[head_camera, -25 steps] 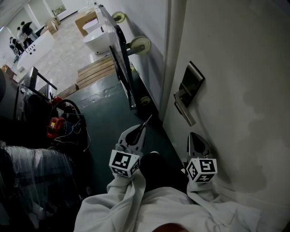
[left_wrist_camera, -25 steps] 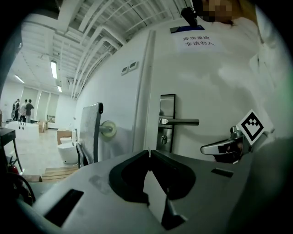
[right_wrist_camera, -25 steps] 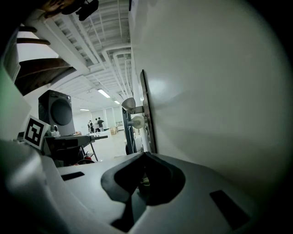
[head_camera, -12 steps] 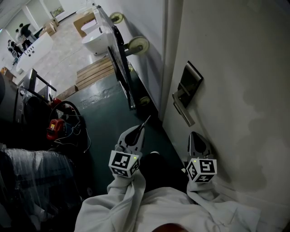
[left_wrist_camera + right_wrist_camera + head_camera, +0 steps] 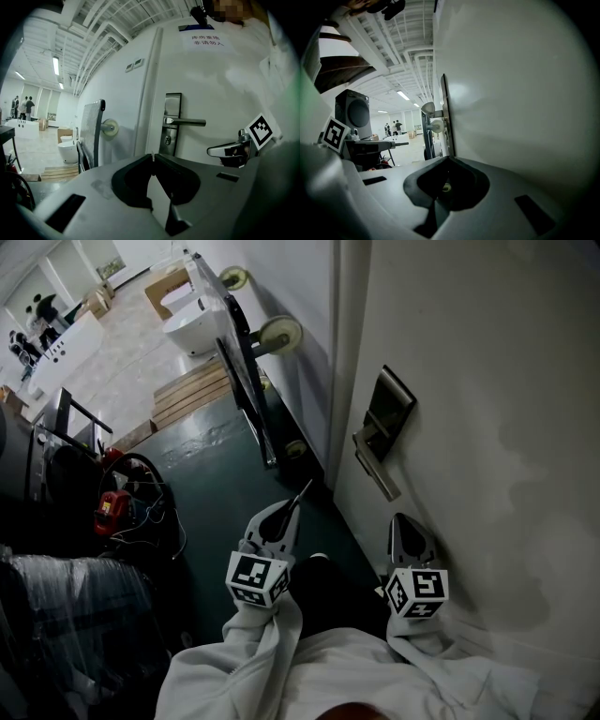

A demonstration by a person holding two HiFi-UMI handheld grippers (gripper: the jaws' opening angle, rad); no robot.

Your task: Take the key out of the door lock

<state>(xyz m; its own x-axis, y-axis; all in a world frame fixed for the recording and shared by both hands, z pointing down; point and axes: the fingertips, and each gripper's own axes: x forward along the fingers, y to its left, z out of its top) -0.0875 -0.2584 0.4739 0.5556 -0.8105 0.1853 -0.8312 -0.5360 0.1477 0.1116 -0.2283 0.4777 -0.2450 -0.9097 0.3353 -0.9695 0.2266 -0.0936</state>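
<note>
Fingers of the left gripper (image 5: 151, 158) press together, a pale sliver (image 5: 151, 155) at their tips too small to name; the right gripper (image 5: 447, 160) is closed too.

On door (image 5: 487, 381): one handle (image 5: 377, 472), one lock plate (image 5: 392, 404). Left of door: three wheels (image 5: 284, 334), one toilet (image 5: 192, 329). Before door: two grippers, left gripper (image 5: 298, 498), right gripper (image 5: 401, 521).

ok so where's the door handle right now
In the left gripper view the door handle juts right from the metal lock plate, just above the keyhole, on the white door beyond the left tongs.
</note>
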